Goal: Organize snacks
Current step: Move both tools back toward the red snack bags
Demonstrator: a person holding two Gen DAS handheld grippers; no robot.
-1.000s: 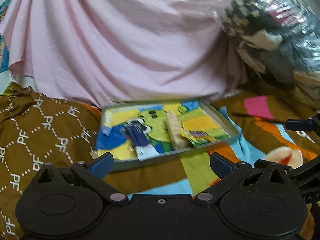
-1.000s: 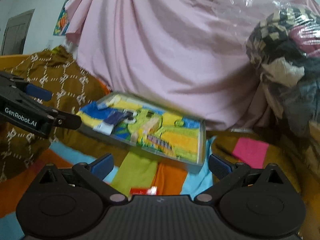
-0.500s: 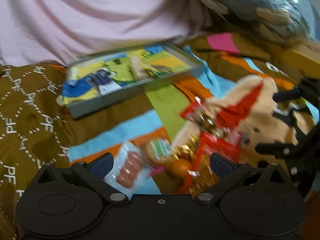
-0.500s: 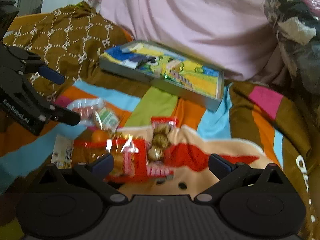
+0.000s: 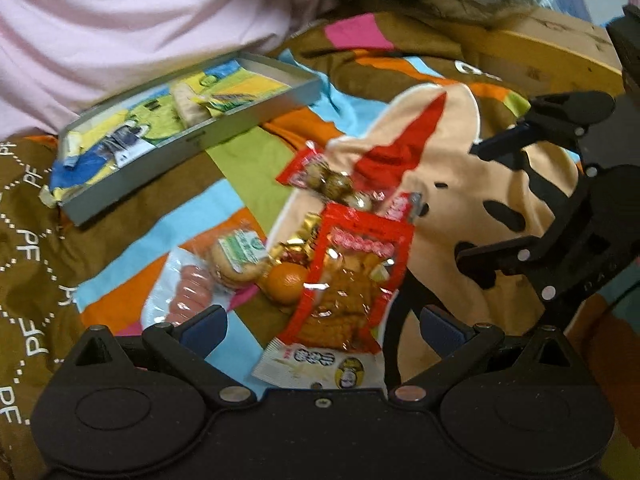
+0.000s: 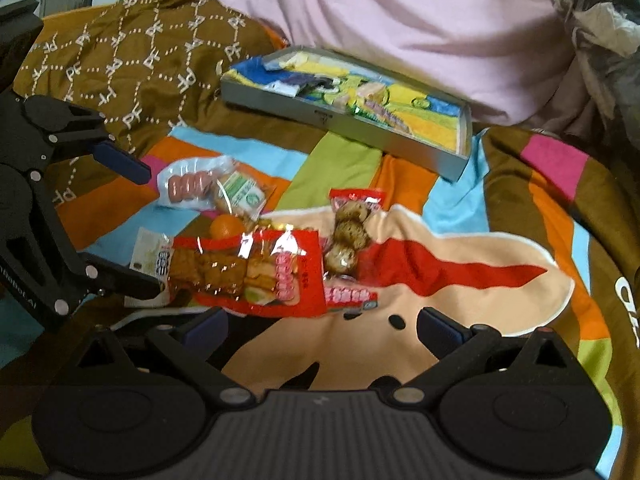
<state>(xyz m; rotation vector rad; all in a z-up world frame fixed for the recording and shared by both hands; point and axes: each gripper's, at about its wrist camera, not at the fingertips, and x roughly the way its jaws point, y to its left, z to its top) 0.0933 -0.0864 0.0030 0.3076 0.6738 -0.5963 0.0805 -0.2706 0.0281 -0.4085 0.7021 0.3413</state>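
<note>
Both jaws wide open, empty, above snack pile (image 5: 336,264).

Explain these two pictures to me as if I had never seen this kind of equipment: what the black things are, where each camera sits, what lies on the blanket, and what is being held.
No robot here: a person holds a black two-finger tool in each hand, with a fisheye camera on each looking forward along its fingers. One picture comes from the left gripper, the other from the right gripper; each also sees the other from the side. Both jaws stand open and hold nothing. On the colourful blanket lies a snack pile: a large red packet, a sausage pack, a small orange and a packet of round brown snacks. Behind sits a shallow grey tray with a few snacks already inside.
</note>
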